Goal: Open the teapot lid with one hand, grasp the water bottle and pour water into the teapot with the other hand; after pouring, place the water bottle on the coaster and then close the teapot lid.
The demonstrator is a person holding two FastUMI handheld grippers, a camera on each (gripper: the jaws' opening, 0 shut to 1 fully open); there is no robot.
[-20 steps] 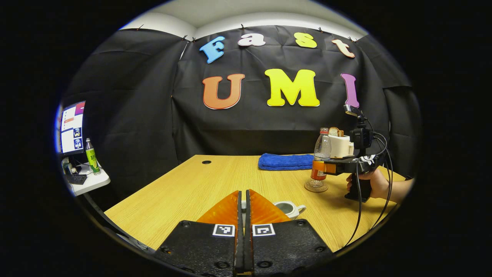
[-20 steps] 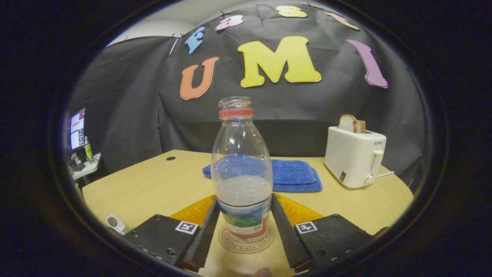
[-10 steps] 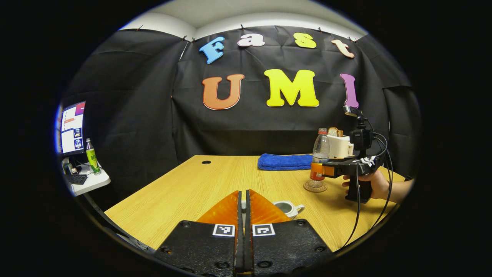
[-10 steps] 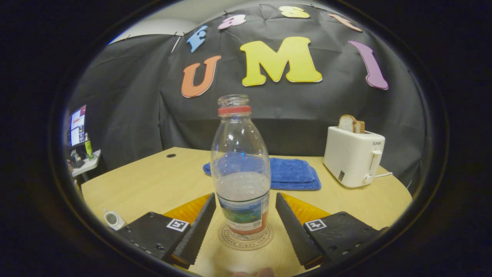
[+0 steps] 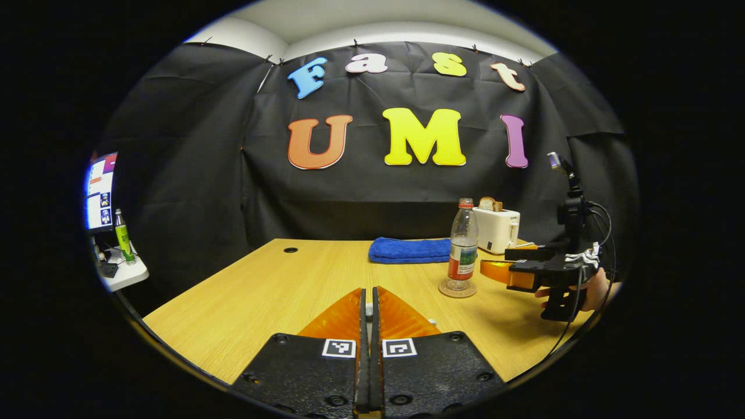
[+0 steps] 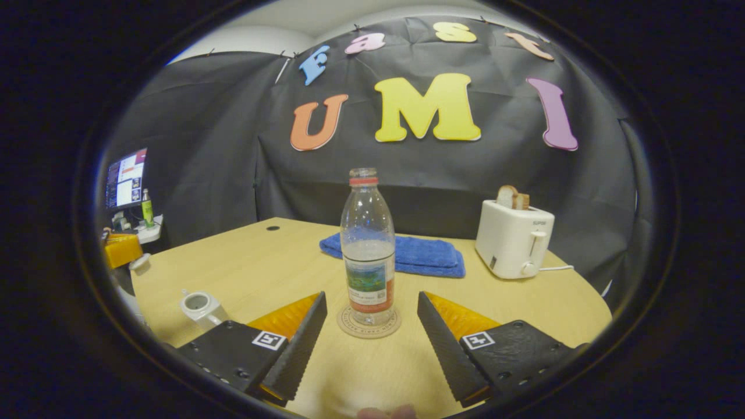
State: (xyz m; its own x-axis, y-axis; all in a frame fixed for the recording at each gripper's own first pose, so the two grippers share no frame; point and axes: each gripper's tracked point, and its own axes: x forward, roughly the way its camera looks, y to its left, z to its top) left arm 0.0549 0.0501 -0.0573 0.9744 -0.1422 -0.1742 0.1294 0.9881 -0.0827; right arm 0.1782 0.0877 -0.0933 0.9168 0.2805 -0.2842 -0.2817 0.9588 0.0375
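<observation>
The clear water bottle (image 6: 368, 256) with a red neck ring stands upright on the round coaster (image 6: 368, 323), partly filled and uncapped. My right gripper (image 6: 371, 299) is open and sits a short way in front of it, touching nothing. The left gripper view has the bottle (image 5: 463, 247) on its coaster (image 5: 457, 288), with the right gripper (image 5: 495, 261) and a hand to its right. The white teapot (image 6: 198, 305) stands lidless at the table's left. My left gripper (image 5: 366, 290) is shut with a sliver of the white teapot lid (image 5: 366, 313) between its fingers.
A white toaster (image 6: 512, 240) holding bread stands at the back right, with a folded blue towel (image 6: 407, 254) behind the bottle. A cable hole (image 5: 290, 249) marks the far left of the wooden table (image 5: 262, 302). A monitor (image 5: 99, 192) and a green bottle (image 5: 122, 235) stand on a side desk.
My right gripper opened off the bottle and drew back, leaving it standing on the coaster. The left gripper shifted, so the teapot slipped behind its fingers in its own view.
</observation>
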